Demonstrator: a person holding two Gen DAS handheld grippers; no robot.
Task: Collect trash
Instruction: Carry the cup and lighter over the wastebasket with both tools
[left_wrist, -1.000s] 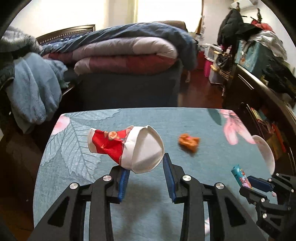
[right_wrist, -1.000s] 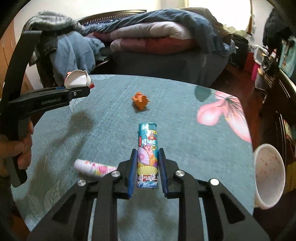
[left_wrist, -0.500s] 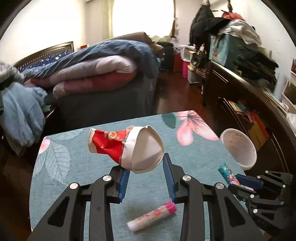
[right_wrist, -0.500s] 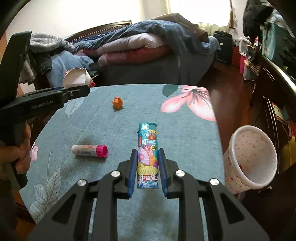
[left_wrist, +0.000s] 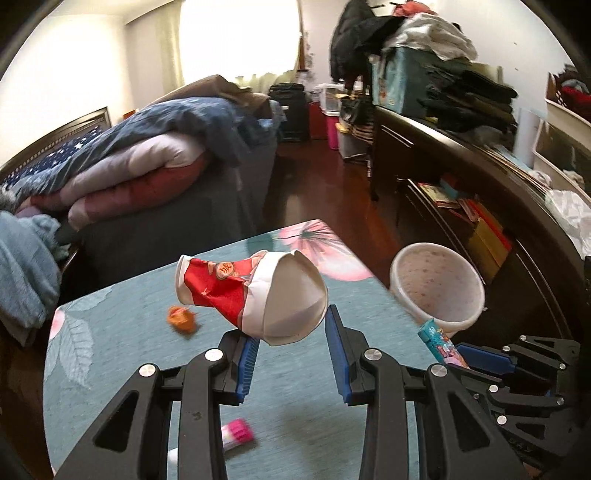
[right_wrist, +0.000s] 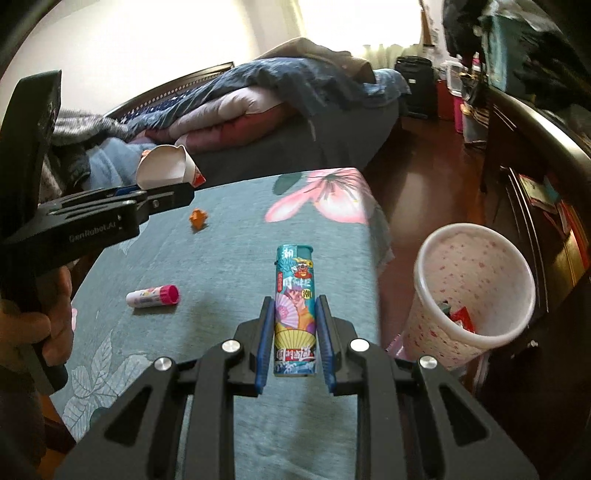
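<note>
Left tool (left_wrist: 291, 354) carries a crushed red-and-white paper cup (left_wrist: 255, 295); my blue pads (left_wrist: 246, 360) pinch the wall of its white rim, and the cup lies on its side above the desk (left_wrist: 122, 354), mouth toward the camera. Right tool (right_wrist: 294, 334) is clamped on a teal printed lighter (right_wrist: 295, 306), both pads flat against its long sides, the lighter sticking out forward past the tips.

Seen from the right wrist, my left hand (right_wrist: 40, 317) grips the black handle of the left tool at the left edge, with the cup's open mouth showing above its fingers.

Desk wears a teal cloth with a pink flower at its far right corner. Still lying on it:
- a small orange crumpled scrap (right_wrist: 198, 218), far left of centre;
- a white stick with a pink cap (right_wrist: 153, 295), on its side, nearer and left of the lighter.

Off the right edge of the desk stands a pale pink speckled bin (right_wrist: 476, 295), mouth open toward me. Some bits lie at the bottom, one of them red; I cannot make out what they are.

Behind the desk, a bed piled with folded quilts (left_wrist: 147, 166).
</note>
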